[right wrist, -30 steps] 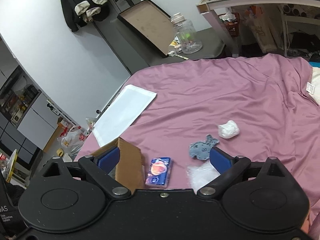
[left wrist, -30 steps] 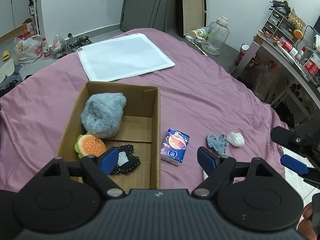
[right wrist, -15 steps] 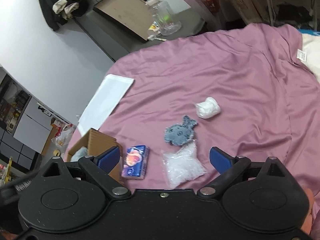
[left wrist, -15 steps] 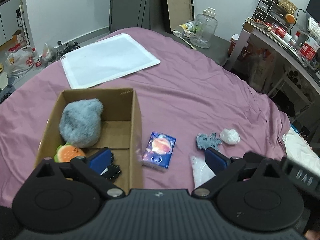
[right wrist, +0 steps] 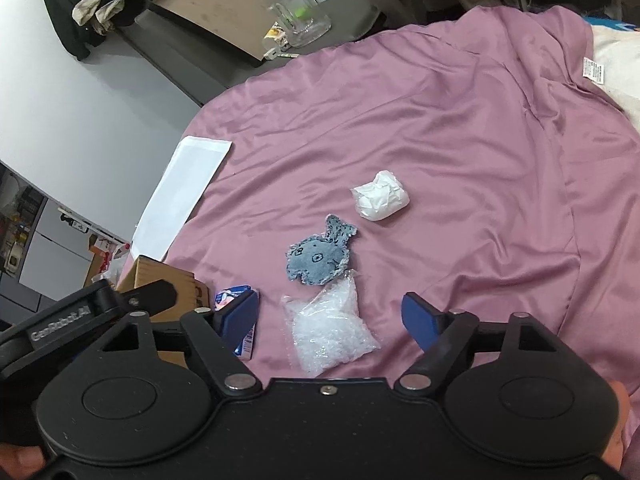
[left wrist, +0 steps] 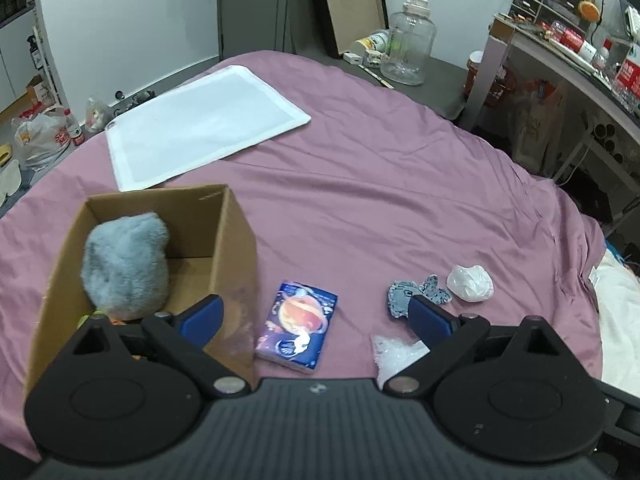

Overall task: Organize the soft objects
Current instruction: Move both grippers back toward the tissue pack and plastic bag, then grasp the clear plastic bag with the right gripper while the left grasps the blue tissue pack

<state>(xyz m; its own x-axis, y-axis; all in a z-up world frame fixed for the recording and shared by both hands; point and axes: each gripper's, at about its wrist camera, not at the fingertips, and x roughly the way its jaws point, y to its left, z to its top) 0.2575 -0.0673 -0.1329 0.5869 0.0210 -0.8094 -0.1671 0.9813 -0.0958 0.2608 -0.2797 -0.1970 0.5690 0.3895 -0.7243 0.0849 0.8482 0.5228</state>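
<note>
A cardboard box [left wrist: 236, 240] stands on the purple bed, holding a grey fluffy plush [left wrist: 124, 260]. Right of it lie a tissue pack with a planet print [left wrist: 298, 324], a blue fish-shaped plush [right wrist: 318, 254], a clear plastic bag [right wrist: 330, 326] and a crumpled white wad [right wrist: 380, 196]. My left gripper [left wrist: 316, 320] is open and empty, hovering above the tissue pack beside the box's right wall. My right gripper [right wrist: 332, 320] is open with nothing held, and the plastic bag lies between its fingers' lines. The box corner [right wrist: 168, 280] and tissue pack [right wrist: 232, 296] show at the right view's left.
A white flat pad [left wrist: 200, 128] lies at the bed's far left. Beyond the bed stand a clear jug [left wrist: 408, 52], a leaning board [left wrist: 348, 4] and a cluttered desk [left wrist: 568, 52]. Bags [left wrist: 44, 136] sit on the floor at the left. The bed edge drops off at right.
Both grippers shifted right and drew back. The box slid to the left of the left view. In the right view the plastic bag and fish plush came closer, centred between the fingers.
</note>
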